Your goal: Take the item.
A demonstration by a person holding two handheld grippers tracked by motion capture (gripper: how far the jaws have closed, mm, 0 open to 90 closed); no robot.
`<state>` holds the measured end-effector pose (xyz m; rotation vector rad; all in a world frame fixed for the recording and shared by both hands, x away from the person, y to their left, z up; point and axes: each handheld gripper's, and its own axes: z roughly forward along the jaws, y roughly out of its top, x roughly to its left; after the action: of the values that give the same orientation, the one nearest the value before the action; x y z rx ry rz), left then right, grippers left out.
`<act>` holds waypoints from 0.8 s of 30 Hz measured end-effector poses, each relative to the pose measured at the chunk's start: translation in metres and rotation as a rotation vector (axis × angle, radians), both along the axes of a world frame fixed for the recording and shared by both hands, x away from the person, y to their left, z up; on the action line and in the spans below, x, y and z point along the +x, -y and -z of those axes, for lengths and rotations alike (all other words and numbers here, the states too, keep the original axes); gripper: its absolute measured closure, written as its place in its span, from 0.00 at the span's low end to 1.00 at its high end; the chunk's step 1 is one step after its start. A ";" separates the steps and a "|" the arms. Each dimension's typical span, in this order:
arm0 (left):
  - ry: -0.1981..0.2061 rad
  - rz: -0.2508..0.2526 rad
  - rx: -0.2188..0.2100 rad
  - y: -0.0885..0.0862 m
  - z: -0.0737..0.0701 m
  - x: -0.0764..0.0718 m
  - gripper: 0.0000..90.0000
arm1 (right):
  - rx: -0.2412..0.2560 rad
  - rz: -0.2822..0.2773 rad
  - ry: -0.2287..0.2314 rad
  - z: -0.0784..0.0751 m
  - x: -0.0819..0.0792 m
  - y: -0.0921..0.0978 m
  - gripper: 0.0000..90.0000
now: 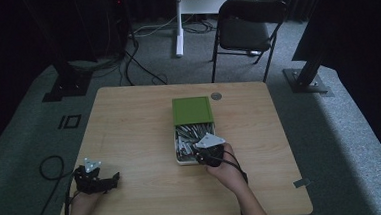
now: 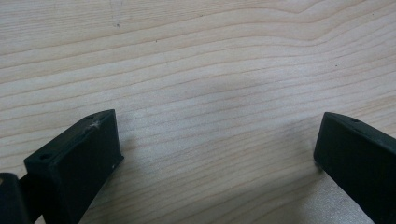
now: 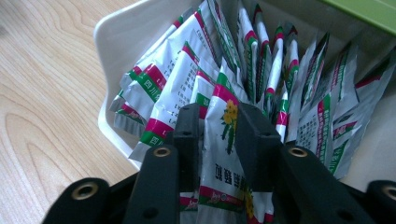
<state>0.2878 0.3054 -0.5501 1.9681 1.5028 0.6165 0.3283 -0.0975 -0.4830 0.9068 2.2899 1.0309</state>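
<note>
A white box [image 1: 178,161] with a green lid [image 1: 192,110] slid toward the far side stands in the middle of the table. It holds several silver sachets [image 3: 187,74] printed in green, red and white. My right gripper [image 1: 205,154] is at the box's near end; in the right gripper view its jaws are closed on one sachet with a yellow flower print [image 3: 224,140]. My left gripper [image 1: 116,178] rests on the table at the near left, jaws wide apart over bare wood [image 2: 215,140].
The wooden table [image 1: 130,131] has a round grey cable port [image 1: 216,96] near its far edge. A black folding chair [image 1: 246,29] and a white stand [image 1: 178,23] are behind the table. Cables lie on the grey carpet at left.
</note>
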 end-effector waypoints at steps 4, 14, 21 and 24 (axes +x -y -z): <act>0.000 0.000 0.000 0.000 0.000 0.000 0.01 | -0.016 0.020 -0.011 0.001 0.000 -0.001 0.81; 0.000 0.000 0.000 0.000 0.000 0.000 0.01 | -0.063 0.054 0.010 0.002 0.000 -0.007 0.87; 0.000 0.000 0.000 0.000 0.000 0.000 0.01 | -0.074 0.074 -0.008 -0.002 0.000 -0.002 0.99; 0.000 0.000 0.000 0.000 0.000 0.000 0.01 | -0.052 0.070 -0.012 -0.006 -0.001 -0.001 0.99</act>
<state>0.2878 0.3054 -0.5501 1.9678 1.5032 0.6166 0.3275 -0.0966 -0.4773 0.9673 2.2671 0.9346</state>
